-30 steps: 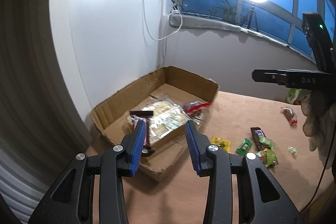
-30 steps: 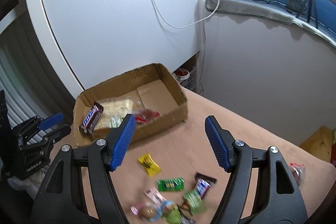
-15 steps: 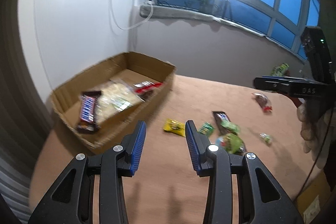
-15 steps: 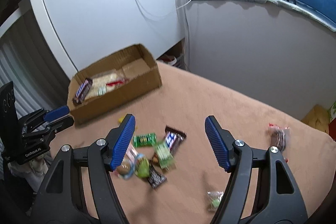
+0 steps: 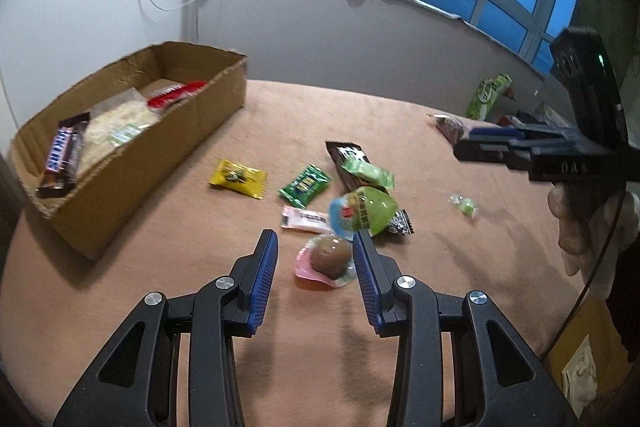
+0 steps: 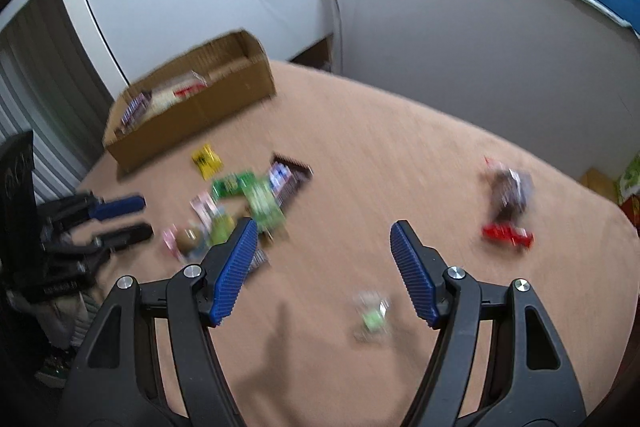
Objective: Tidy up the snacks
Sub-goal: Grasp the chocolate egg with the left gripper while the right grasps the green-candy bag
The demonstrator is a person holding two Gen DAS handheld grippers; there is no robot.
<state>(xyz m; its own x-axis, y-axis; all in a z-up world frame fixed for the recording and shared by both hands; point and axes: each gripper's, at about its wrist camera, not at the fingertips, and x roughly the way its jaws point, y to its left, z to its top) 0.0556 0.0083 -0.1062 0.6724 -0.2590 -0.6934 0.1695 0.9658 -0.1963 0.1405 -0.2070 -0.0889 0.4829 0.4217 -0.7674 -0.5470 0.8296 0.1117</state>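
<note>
A cardboard box (image 5: 132,163) at the table's left holds a Snickers bar (image 5: 60,151), a clear bag and a red wrapper. Several loose snacks lie mid-table: a yellow packet (image 5: 239,179), a green packet (image 5: 305,185), a dark bar (image 5: 346,155) and a green egg-shaped pack (image 5: 368,211). A brown round candy in pink wrap (image 5: 328,259) lies between the open fingers of my left gripper (image 5: 314,259). My right gripper (image 6: 324,251) is open and empty above the table, with a small green candy (image 6: 372,315) below it and a dark red-ended snack (image 6: 508,203) to its right.
The box also shows in the right wrist view (image 6: 192,107), which is blurred. A green packet (image 5: 488,95) stands at the table's far right edge. A wall and window sill run behind the table. The table edge drops off at the near right.
My left gripper has swung right from the box to the snack pile and now straddles the brown candy. My right gripper has moved right and away from the box.
</note>
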